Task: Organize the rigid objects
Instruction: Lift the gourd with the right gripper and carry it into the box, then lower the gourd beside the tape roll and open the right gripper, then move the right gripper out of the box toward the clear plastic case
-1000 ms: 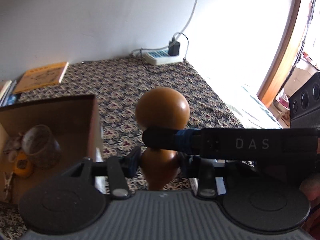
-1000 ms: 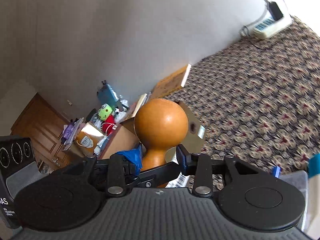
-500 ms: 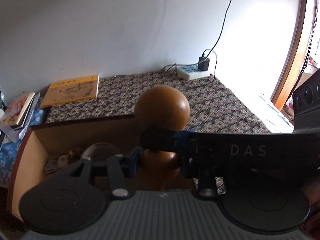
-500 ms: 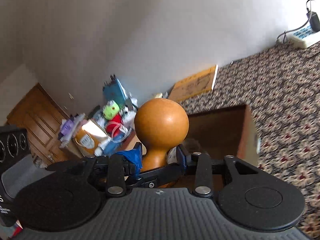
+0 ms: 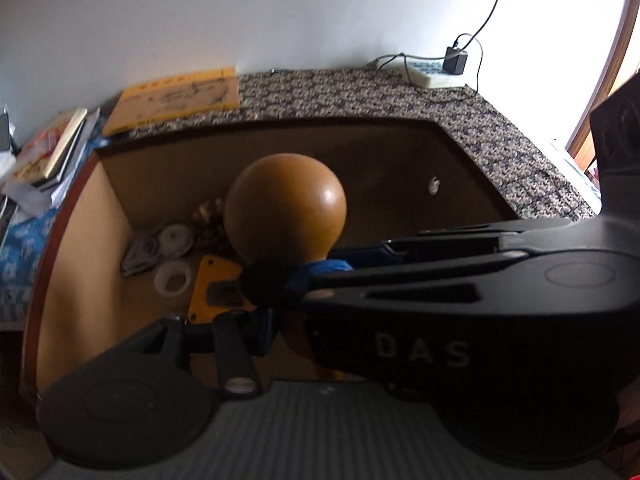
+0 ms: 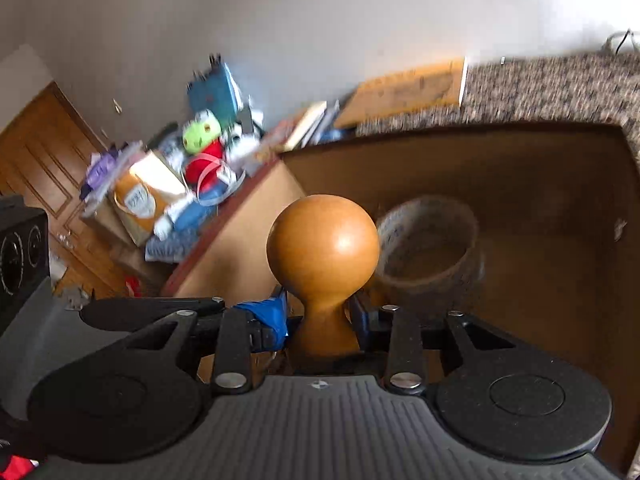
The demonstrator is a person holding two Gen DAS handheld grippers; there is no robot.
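You are holding the round-headed brown wooden knob (image 5: 285, 208) with both grippers at once. Your left gripper (image 5: 280, 322) pinches its thin neck low down; only the blue pad (image 5: 262, 330) on one side shows, because your right gripper (image 5: 276, 280) crosses in front from the right. In the right wrist view, your right gripper (image 6: 322, 322) has its blue pads on both sides of the neck, and its jaws are closing a little tighter on it.

A second ago the knob hung over the patterned brown cloth (image 5: 360, 88), with the open brown cardboard box (image 5: 80, 240) off to one side. Now the box has come right under it and fills most of both views. The knob sits above the inside of the box, not yet resting on the bottom.

Down in the box you can now see a yellow flat thing (image 5: 216, 288), two small white rings (image 5: 173, 276), and a wide clear tape roll (image 6: 430, 244) just behind the knob. The yellow book (image 5: 176, 98) and white power strip (image 5: 430, 72) look farther away than before.
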